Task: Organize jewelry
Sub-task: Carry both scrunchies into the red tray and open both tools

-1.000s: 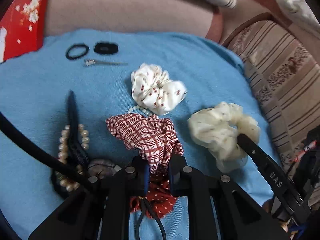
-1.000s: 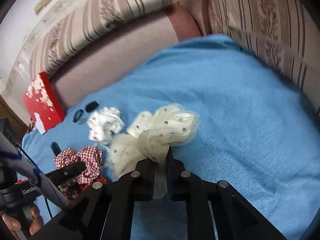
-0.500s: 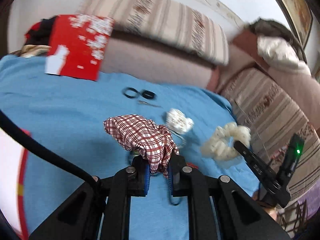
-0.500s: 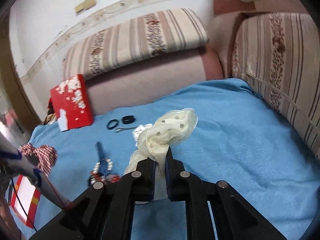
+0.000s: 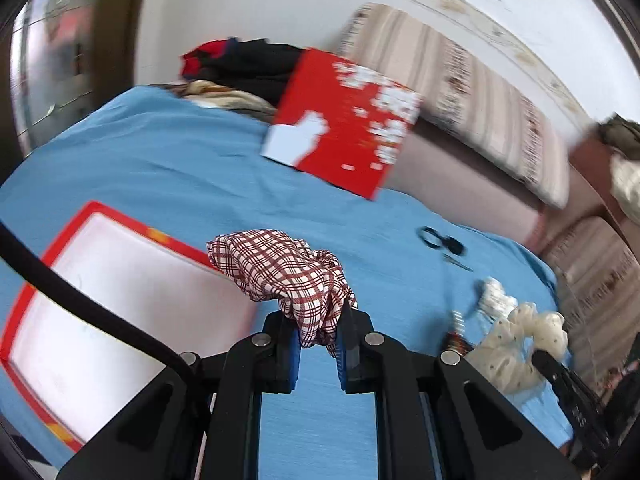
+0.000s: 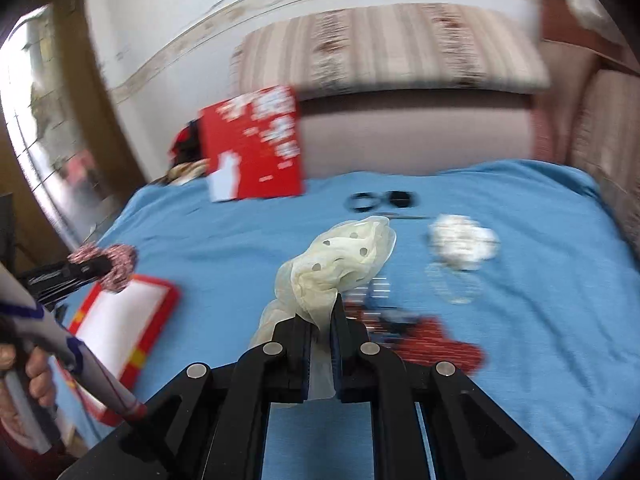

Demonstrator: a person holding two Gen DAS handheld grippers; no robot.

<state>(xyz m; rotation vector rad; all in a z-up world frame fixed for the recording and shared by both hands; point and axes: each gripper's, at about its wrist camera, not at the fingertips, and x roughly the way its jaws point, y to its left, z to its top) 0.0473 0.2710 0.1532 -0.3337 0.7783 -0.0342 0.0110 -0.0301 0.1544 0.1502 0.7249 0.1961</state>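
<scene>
My left gripper (image 5: 318, 322) is shut on a red plaid scrunchie (image 5: 280, 268), held up above the blue blanket beside an open red-rimmed box (image 5: 100, 292) with a white inside. The right gripper (image 6: 322, 320) is shut on a cream dotted scrunchie (image 6: 340, 260), also lifted off the blanket. In the right wrist view the left gripper (image 6: 94, 268) with the plaid scrunchie (image 6: 120, 266) hangs over the box (image 6: 124, 320) at the left. The cream scrunchie (image 5: 516, 344) shows at the right of the left wrist view.
On the blanket (image 6: 520, 320) lie a white patterned scrunchie (image 6: 462, 242), black hair ties (image 6: 380, 200), a thin clip (image 6: 404, 216) and a red dotted piece with beads (image 6: 424, 340). The red box lid (image 6: 256, 144) leans on the striped sofa back (image 6: 380, 48). A hand (image 6: 24, 376) is at the left.
Both grippers lifted their scrunchies off the blanket and swung left. The open red box has come into view under the left gripper. The other items now lie farther right.
</scene>
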